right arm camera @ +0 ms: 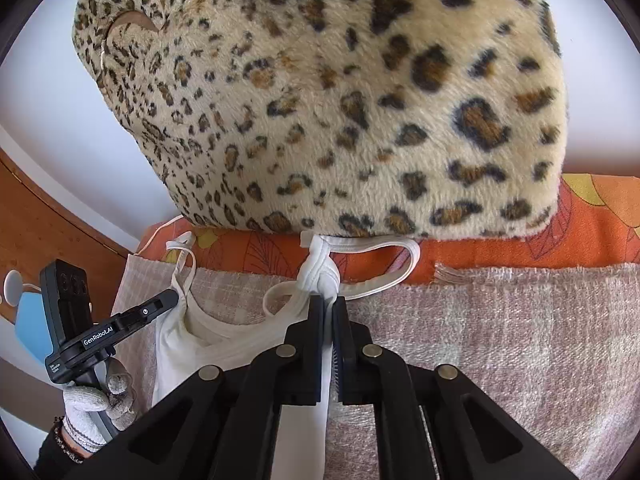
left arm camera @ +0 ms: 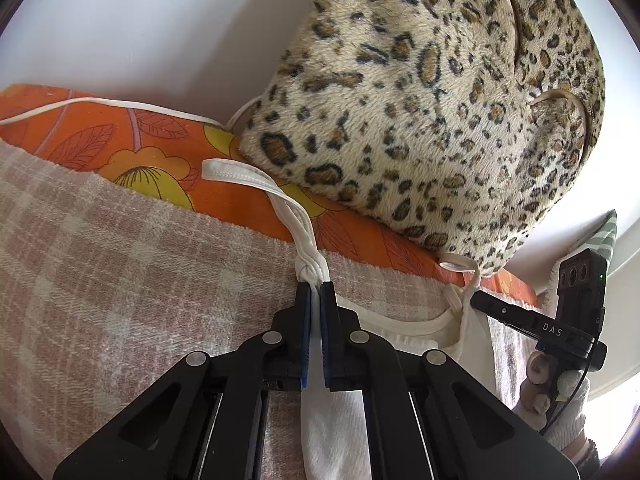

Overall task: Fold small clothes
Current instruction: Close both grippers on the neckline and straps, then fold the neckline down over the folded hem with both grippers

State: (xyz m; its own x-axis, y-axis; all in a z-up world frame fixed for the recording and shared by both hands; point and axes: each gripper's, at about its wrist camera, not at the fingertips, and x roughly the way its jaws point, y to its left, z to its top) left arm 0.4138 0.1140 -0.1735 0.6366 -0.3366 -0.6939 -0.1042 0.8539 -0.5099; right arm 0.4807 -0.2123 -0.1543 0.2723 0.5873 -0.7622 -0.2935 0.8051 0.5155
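Pinched a twisted shoulder strap (left arm camera: pixel 298 220) of the white camisole (left arm camera: pixel 400 330) between the blue pads of the left gripper (left arm camera: pixel 318 288), fingers pressed together on the cloth; caught the second strap (right arm camera: pixel 380 250) the same way in the right gripper (right arm camera: pixel 330 302), fingers likewise closed tight on the bunched white band, its loop trailing off to the right; held both tools angled down at the bed, side by side but apart, with the garment's neckline running between them; showed, from the left wrist, the other tool at the far right edge in a gloved right hand (left arm camera: pixel 560 400); showed, from the right wrist, its counterpart at the far left in a gloved left hand (right arm camera: pixel 96 404); left the body of the camisole lying flat on a pink-and-cream checked blanket (left arm camera: pixel 100 280), running back beneath both tools toward the cameras; draped the free strap ends over the edge of an orange floral sheet (left arm camera: pixel 120 132) just beyond the blanket; backed it all with a leopard-print plush cushion (left arm camera: pixel 440 100) resting on that sheet before a white wall (left arm camera: pixel 160 32); took in a brown wooden board (right arm camera: pixel 40 220) at the left of the right-wrist view.
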